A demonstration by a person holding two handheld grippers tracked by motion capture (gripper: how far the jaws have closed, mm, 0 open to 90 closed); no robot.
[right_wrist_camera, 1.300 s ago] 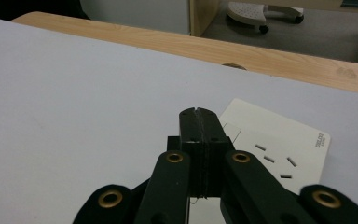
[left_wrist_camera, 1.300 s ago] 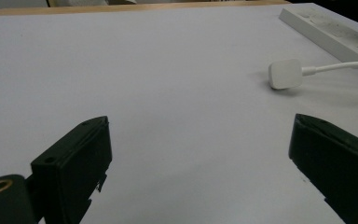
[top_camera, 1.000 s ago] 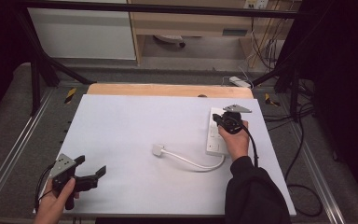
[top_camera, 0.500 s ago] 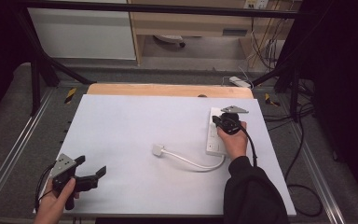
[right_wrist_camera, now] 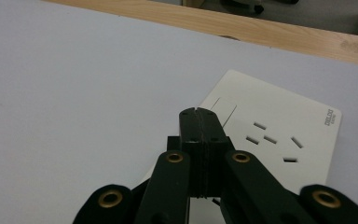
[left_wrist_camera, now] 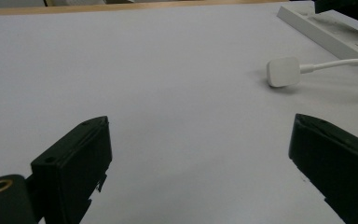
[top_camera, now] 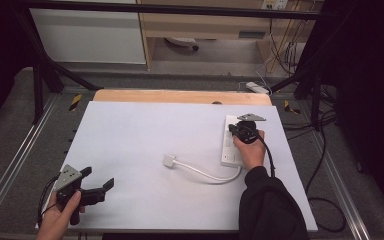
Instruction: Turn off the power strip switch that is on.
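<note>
The right gripper (right_wrist_camera: 199,114) has its fingers pressed together over the white power strip (right_wrist_camera: 279,140). The left gripper (left_wrist_camera: 200,154) has its fingers spread, the plug (left_wrist_camera: 283,72) lying well beyond them on the table (left_wrist_camera: 144,70).

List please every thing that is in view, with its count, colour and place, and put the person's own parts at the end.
power strip: 1, white, right part of the table, under the right tool
plug: 1, white, near the table's middle, lying flat
cable: 1, white, curves from the plug to the strip's near end
table: 1, white top with a wooden far edge
cabinet: 1, white, on the floor behind the table
left tool: 1, black, jaws open, near left corner of the table
right tool: 1, black, jaws shut, tips over the strip
hands: 2, one on each tool; right arm in a black sleeve
</note>
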